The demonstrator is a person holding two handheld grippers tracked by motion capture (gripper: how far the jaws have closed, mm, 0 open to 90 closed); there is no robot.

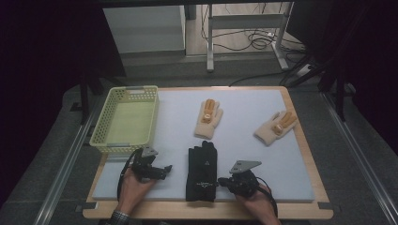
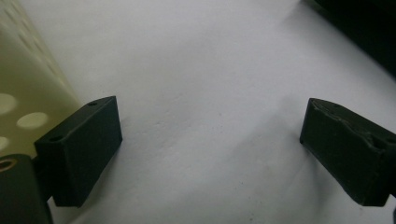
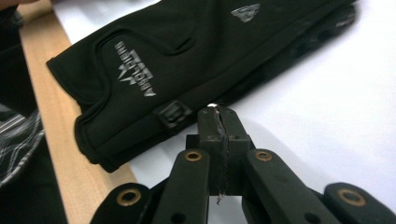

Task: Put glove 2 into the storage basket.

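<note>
A pair of black gloves (image 1: 202, 172) lies stacked near the front of the white mat (image 1: 267, 164), fingers pointing away. My right gripper (image 1: 219, 181) rests just right of the cuff. In the right gripper view it (image 3: 218, 112) is shut, its tips against the black glove's (image 3: 187, 56) edge beside a small tab, and nothing shows between the jaws. My left gripper (image 1: 167, 168) sits left of the black gloves. It (image 2: 210, 144) is open wide over bare mat. Two beige gloves (image 1: 210, 117) (image 1: 276, 127) with orange trim lie farther back.
A yellow-green perforated basket (image 1: 115, 149) stands at the back left, its wall (image 2: 23, 84) close beside my left jaw. The mat lies on a wooden board (image 3: 51, 116) whose front edge is near both hands. A corner of the black glove (image 2: 369, 32) shows beyond the left gripper.
</note>
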